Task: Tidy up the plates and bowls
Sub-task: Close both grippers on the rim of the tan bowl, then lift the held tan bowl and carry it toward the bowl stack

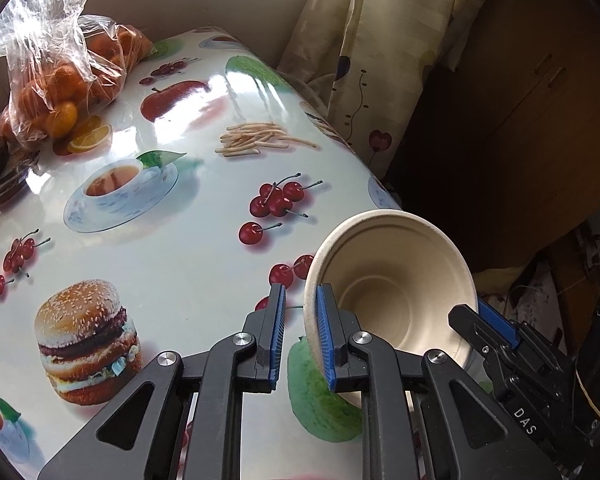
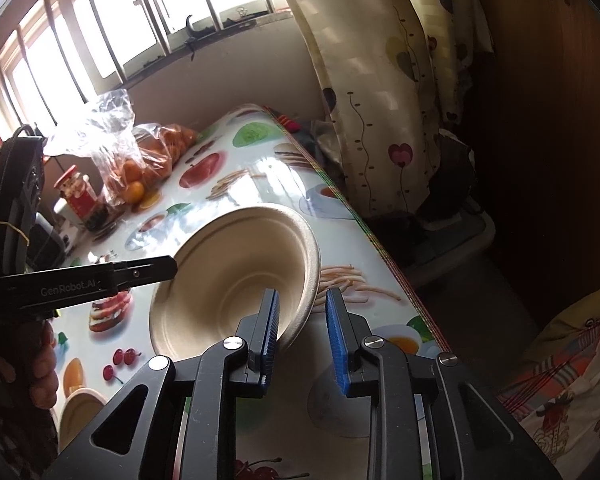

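The desk [image 1: 188,248] wears a glossy cloth printed with food. At its far end, by the wall, lie a clear bag of oranges [image 1: 60,80] and a red-lidded jar [image 2: 78,196]. A pale bowl [image 2: 80,412] sits at the near edge.

Bag of oranges [image 1: 64,92] seen upper left on worktop [image 1: 204,240]; red-lidded jar [image 2: 78,196] beside it; patterned curtain [image 2: 380,92] at upper right.

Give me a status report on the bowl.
Left gripper and right gripper both clamped on bowl rim. Bowl tilted above table. Orange bag well clear.
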Motion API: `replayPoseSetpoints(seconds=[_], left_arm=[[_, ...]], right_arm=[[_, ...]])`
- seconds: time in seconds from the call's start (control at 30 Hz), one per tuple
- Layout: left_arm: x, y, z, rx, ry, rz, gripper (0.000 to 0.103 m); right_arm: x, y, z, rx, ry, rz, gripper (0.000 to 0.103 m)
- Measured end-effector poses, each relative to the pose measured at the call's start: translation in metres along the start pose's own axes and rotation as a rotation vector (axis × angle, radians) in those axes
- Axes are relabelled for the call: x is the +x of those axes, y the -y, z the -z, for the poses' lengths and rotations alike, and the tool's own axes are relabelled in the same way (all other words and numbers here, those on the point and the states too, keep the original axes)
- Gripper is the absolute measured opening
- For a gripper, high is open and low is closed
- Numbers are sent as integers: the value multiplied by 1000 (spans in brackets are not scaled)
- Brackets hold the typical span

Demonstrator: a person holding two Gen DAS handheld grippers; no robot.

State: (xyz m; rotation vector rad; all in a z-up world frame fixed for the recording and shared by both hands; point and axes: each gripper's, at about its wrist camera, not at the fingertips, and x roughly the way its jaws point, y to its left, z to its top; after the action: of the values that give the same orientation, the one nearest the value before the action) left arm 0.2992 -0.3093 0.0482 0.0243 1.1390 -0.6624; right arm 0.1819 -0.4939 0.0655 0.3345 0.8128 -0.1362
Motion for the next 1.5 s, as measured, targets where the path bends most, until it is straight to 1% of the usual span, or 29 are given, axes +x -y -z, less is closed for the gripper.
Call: replayPoseSetpoints(seconds=[0.23,0.53,0.7,0.97,1.5], left_arm=[[0,2,0,-5,-1,6,14],[-1,1,1,-13,-3,5,13],[-1,3,2,-9,0,5,13],[-4,8,4,11,8,-17,13],[-26,13,12,17,40,-14,13]], right_arm=[[-1,-1,0,-1,3,1,17],[-1,-1,1,-3,6,3,15],[-1,1,-1,-1,7,6,12],[-1,2,-3,4,9,0,11],[-19,-1,5,30,27,-29,10]])
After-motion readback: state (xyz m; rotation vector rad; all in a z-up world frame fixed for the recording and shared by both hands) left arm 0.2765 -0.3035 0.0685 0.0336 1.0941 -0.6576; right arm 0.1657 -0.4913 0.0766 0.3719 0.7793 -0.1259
